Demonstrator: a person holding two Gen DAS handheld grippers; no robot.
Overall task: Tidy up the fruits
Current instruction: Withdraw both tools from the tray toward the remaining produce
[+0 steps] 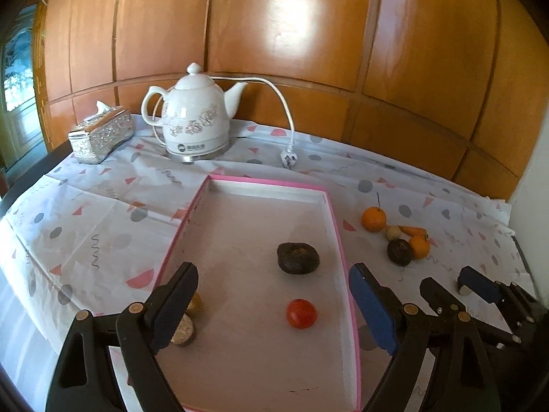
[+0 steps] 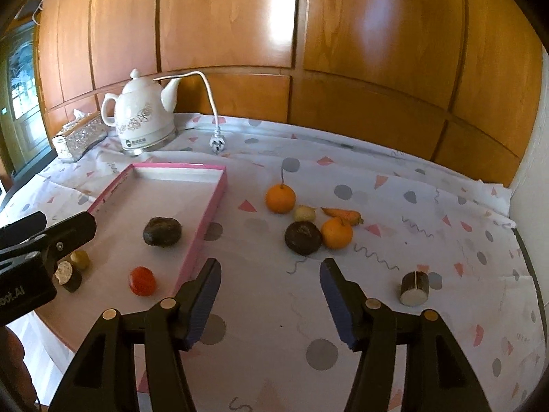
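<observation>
A pink-rimmed tray (image 1: 267, 185) (image 2: 212, 202) holds a dark round fruit (image 1: 298, 257) (image 2: 162, 231), a red tomato (image 1: 301, 313) (image 2: 142, 281), a cut brown piece (image 1: 185, 333) (image 2: 68, 276) and a small yellow fruit (image 2: 80, 259). My left gripper (image 1: 274, 305) is open and empty above the tray. Right of the tray lie two oranges (image 2: 280, 198) (image 2: 337, 232), a dark fruit (image 2: 303, 237), a pale small fruit (image 2: 304, 213), a carrot (image 2: 343, 214) and a cut log-like piece (image 2: 414, 289). My right gripper (image 2: 269, 297) is open and empty, just short of the dark fruit.
A white kettle (image 1: 195, 116) (image 2: 142, 120) with its cord and plug (image 2: 218, 144) and a silver tissue box (image 1: 101, 135) stand at the back left. A wooden panel wall runs behind. The table's right edge (image 2: 528, 261) is near the cut piece.
</observation>
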